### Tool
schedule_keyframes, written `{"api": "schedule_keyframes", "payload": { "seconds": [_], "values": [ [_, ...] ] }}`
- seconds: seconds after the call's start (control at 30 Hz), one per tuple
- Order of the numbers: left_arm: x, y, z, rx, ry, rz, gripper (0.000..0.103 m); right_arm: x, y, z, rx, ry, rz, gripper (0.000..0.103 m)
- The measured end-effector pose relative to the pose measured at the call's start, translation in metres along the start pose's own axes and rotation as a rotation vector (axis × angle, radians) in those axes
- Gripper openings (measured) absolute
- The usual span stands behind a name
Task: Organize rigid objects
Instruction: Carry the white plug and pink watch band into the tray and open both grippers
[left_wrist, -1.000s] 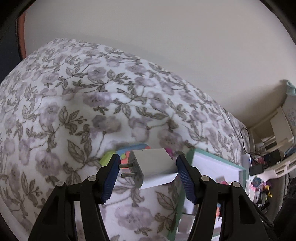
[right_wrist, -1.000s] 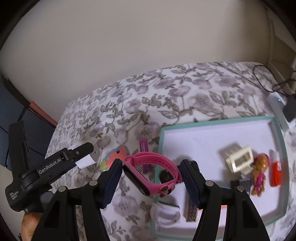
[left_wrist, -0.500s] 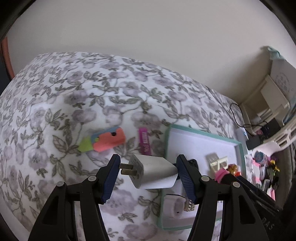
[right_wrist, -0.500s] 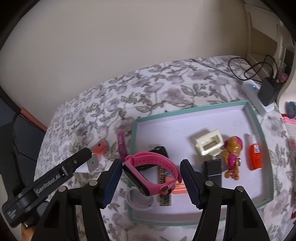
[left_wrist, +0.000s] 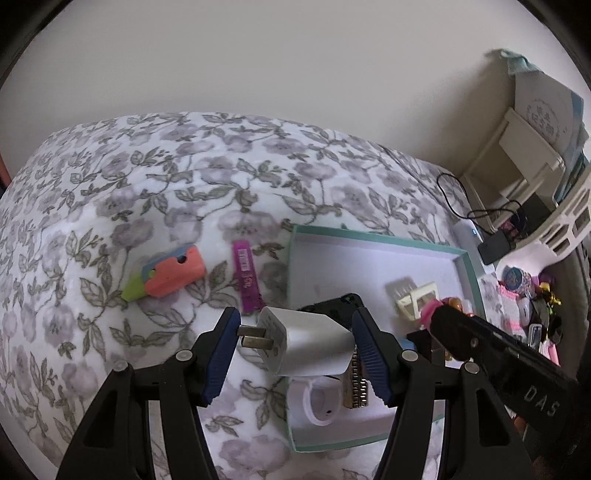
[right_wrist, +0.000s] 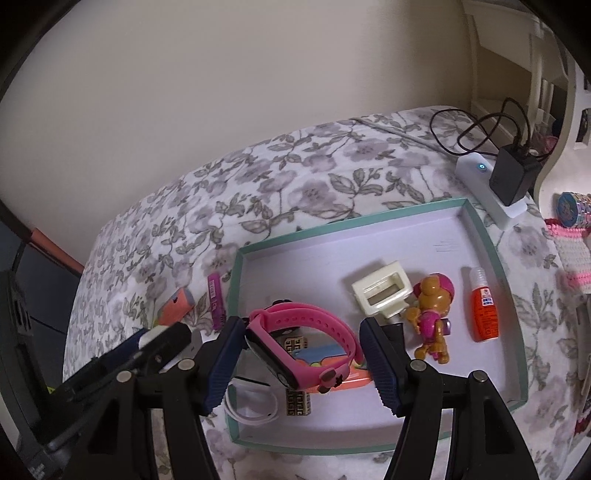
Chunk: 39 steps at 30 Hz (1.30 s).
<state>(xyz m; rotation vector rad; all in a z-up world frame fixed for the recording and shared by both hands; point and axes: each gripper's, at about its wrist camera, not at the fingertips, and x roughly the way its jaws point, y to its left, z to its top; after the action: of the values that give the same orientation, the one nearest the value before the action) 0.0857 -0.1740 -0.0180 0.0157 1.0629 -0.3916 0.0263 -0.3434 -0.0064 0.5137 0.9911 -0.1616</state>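
Covering bed: floral blanket (left_wrist: 207, 177); teal tray (right_wrist: 480, 229) atop; plain wall (left_wrist: 295, 55) behind

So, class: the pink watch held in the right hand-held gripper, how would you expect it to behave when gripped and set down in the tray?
The pink watch probably flexes: its strap looks like soft rubber curved into a loop between the right hand-held gripper pads. It likely weighs little. Set in the tray, it should lie still rather than roll, since the loop is flattened.
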Motion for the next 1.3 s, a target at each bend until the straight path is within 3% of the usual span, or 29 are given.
{"api": "schedule_keyframes", "payload": {
  "seconds": [0.27,0.63,1.3],
  "values": [
    [0.014,-0.026,-0.008,0.07,0.028,-0.014,0.064,0.011,-0.033,0.001,0.081,0.025,-0.043,0.069],
    [0.033,-0.047,-0.017,0.13,0.071,-0.026,0.064,0.01,-0.067,0.002,0.165,-0.005,-0.132,0.069],
    [0.043,-0.048,-0.018,0.139,0.093,-0.02,0.064,0.022,-0.068,0.002,0.148,0.015,-0.164,0.069]
  ]
}}
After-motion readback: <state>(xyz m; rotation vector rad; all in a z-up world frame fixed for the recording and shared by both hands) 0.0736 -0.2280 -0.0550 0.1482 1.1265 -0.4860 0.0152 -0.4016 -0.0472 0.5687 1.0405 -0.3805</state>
